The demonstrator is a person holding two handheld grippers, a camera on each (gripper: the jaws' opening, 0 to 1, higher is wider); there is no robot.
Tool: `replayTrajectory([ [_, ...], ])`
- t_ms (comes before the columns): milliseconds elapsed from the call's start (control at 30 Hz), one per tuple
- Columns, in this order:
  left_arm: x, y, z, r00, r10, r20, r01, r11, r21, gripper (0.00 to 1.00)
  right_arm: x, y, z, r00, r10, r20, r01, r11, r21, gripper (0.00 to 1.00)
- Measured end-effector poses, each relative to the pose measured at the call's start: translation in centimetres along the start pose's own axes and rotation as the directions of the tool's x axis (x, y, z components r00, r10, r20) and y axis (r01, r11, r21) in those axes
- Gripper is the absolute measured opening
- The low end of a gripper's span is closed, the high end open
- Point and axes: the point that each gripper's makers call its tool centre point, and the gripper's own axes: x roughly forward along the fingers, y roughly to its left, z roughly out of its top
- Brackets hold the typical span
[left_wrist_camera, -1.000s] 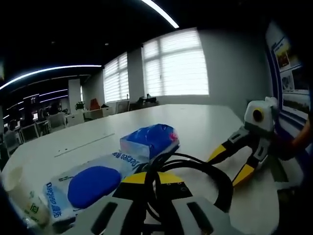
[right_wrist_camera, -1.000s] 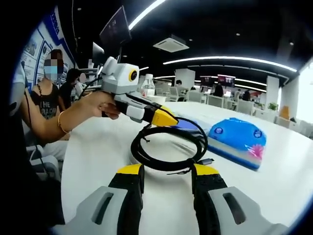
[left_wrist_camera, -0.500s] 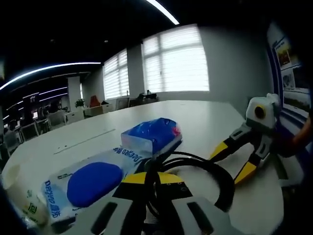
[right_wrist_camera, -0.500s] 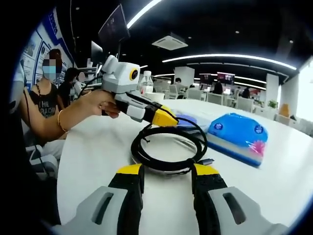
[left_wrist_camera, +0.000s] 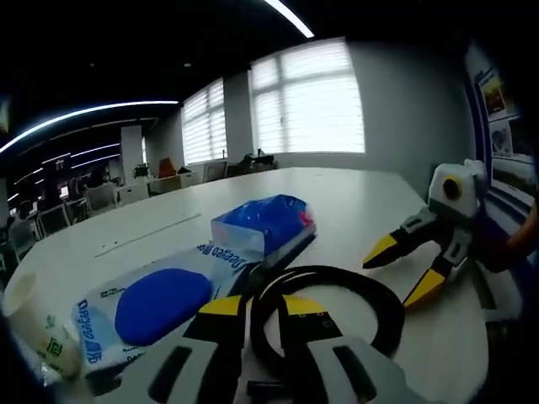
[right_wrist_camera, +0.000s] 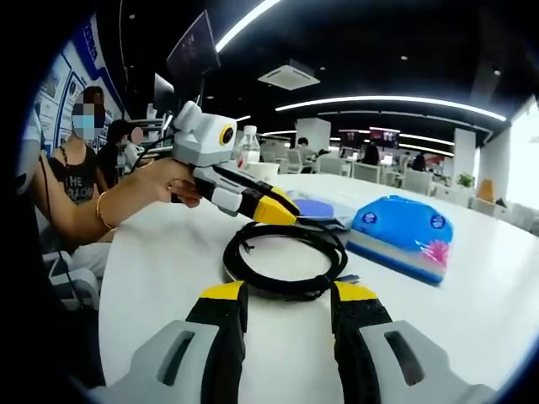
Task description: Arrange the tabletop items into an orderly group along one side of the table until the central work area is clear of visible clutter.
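A coiled black cable [left_wrist_camera: 333, 299] lies flat on the white table [left_wrist_camera: 354, 202]. My left gripper [left_wrist_camera: 263, 308] has its jaws a little apart, with the coil's left strand between them. In the right gripper view the left gripper [right_wrist_camera: 271, 210] hovers at the far edge of the cable [right_wrist_camera: 282, 261], held by a hand [right_wrist_camera: 160, 181]. My right gripper [right_wrist_camera: 289, 295] is open, its tips at the coil's near edge; the right gripper [left_wrist_camera: 402, 271] also shows at the right of the left gripper view. A flat wipes pack with a blue oval [left_wrist_camera: 156, 307] and a blue packet [left_wrist_camera: 261, 223] lie beside the coil.
A paper cup [left_wrist_camera: 29, 328] stands at the table's left edge. The blue packet [right_wrist_camera: 400, 231] lies right of the coil, a bottle [right_wrist_camera: 247, 150] and a cup [right_wrist_camera: 263, 170] stand farther back. People [right_wrist_camera: 76, 168] sit close at the left. Bare tabletop stretches toward the windows [left_wrist_camera: 312, 109].
The left gripper's jaws have parted slightly and the cable's raised side has sunk flat onto the table. The right gripper has stayed open in place.
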Motion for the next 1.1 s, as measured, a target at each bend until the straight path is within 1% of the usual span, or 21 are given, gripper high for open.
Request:
replayTrajectory([
  [467, -0.6, 0.2, -0.1, 1.0, 0.012, 0.0, -0.012, 1.0, 0.008, 0.14, -0.4, 0.1, 0.4, 1.0, -0.006, 0.01, 0.006, 1.0, -0.002, 0.38],
  [600, -1.0, 0.2, -0.2, 1.0, 0.014, 0.006, -0.014, 1.0, -0.001, 0.14, -0.5, 0.1, 0.5, 1.0, -0.008, 0.01, 0.008, 1.0, -0.007, 0.38],
  [700, -1.2, 0.1, -0.1, 1.0, 0.002, 0.02, -0.001, 1.0, -0.031, 0.15, -0.5, 0.1, 0.5, 1.0, -0.01, 0.009, 0.01, 1.0, -0.008, 0.38],
  [867, -1.7, 0.0, -0.2, 1.0, 0.012, 0.023, -0.012, 1.0, -0.028, 0.17, -0.6, 0.2, 0.6, 1.0, -0.011, 0.011, 0.011, 1.0, -0.009, 0.38],
  [967, -2.0, 0.0, -0.2, 1.0, 0.02, 0.022, -0.019, 1.0, -0.013, 0.18, -0.7, 0.2, 0.8, 1.0, -0.014, 0.014, 0.014, 1.0, -0.011, 0.38],
  [1100, -2.4, -0.2, -0.3, 1.0, 0.017, 0.025, -0.017, 1.0, -0.005, 0.19, -0.8, 0.2, 0.9, 1.0, -0.017, 0.016, 0.017, 1.0, -0.007, 0.39],
])
